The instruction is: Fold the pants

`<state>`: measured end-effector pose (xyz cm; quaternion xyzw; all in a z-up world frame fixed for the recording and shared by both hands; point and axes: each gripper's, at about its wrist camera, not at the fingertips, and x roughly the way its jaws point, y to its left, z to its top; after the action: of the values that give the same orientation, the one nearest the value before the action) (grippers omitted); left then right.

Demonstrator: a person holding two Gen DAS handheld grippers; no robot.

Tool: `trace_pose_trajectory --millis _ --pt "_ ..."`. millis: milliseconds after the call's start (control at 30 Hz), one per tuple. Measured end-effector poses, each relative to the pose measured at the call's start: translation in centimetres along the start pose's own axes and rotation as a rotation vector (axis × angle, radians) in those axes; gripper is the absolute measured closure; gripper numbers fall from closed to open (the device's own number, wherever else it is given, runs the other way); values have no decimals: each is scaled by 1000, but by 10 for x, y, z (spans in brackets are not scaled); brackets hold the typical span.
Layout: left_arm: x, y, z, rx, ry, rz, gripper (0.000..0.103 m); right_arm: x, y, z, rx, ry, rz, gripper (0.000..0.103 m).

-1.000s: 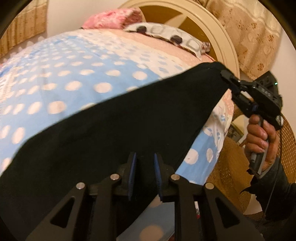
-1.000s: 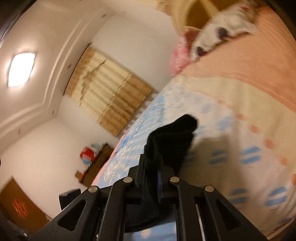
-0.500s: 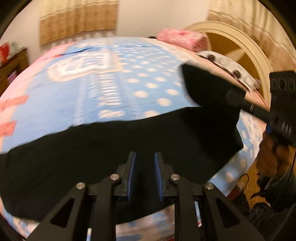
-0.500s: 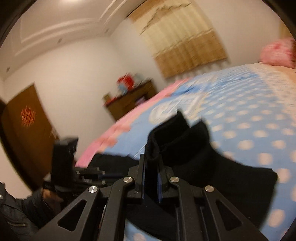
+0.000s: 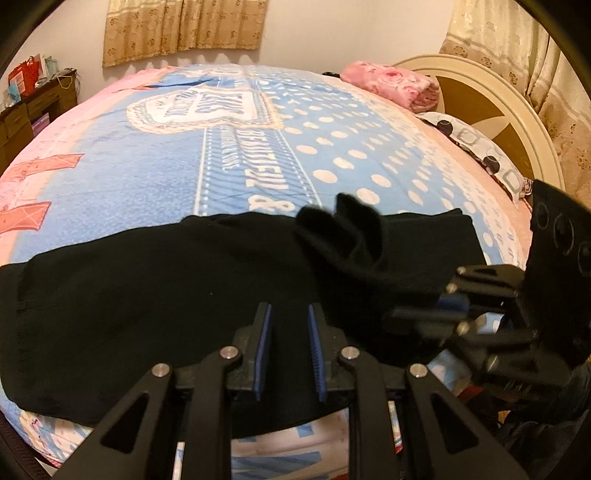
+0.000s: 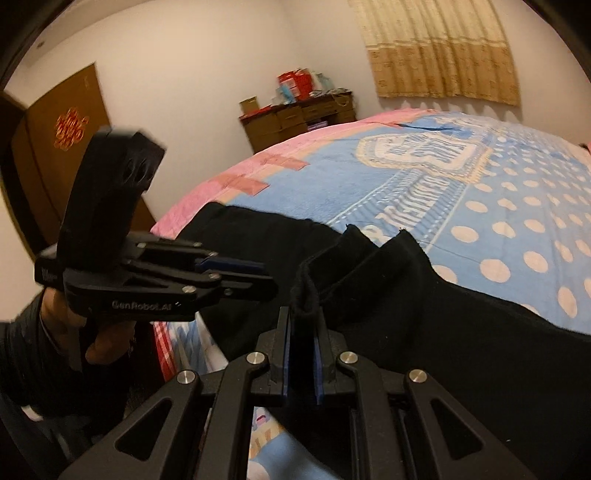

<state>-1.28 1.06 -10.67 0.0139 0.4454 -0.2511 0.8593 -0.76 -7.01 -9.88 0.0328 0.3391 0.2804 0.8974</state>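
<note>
Bed (image 5: 147, 155) w/ black pants (image 5: 147, 295), hem pinched in right gripper (image 6: 303, 354) jaws

Probably a home bedroom: bed (image 5: 258, 155), curtains (image 5: 184, 29), wooden dresser (image 6: 299, 118).

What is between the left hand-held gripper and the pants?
Nothing visible. The left hand-held gripper hangs just above the pants on the bed, with no cloth seen between its pads.
</note>
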Motion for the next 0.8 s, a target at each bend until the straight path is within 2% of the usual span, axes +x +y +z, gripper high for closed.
trace_pose_trajectory --millis 100,200,267,300,333,433,533,667,800 --pt "-2 3 1 -5 -4 15 81 20 8 -6 -40 86 -1 93" --pt "-9 6 3 -28 -17 22 81 31 3 -13 -16 113 6 88" --pt "-14 1 4 -23 -33 20 81 21 -2 -12 6 108 45 71" --pt "-17 -6 5 -9 -41 11 81 15 -3 -12 5 98 43 60" --pt "-19 -13 6 10 -49 -2 81 2 -6 -13 -1 73 29 57" --pt "-18 -46 12 85 -63 -60 81 -30 -19 -15 22 20 -5 57" --pt "-1 -72 19 143 -37 -90 81 -70 -52 -27 122 -45 -92 57" --pt "41 -80 27 168 25 76 81 -108 -90 -49 245 -103 -205 56" --pt "49 -72 27 122 63 53 81 -134 -123 -61 322 -138 -284 56"
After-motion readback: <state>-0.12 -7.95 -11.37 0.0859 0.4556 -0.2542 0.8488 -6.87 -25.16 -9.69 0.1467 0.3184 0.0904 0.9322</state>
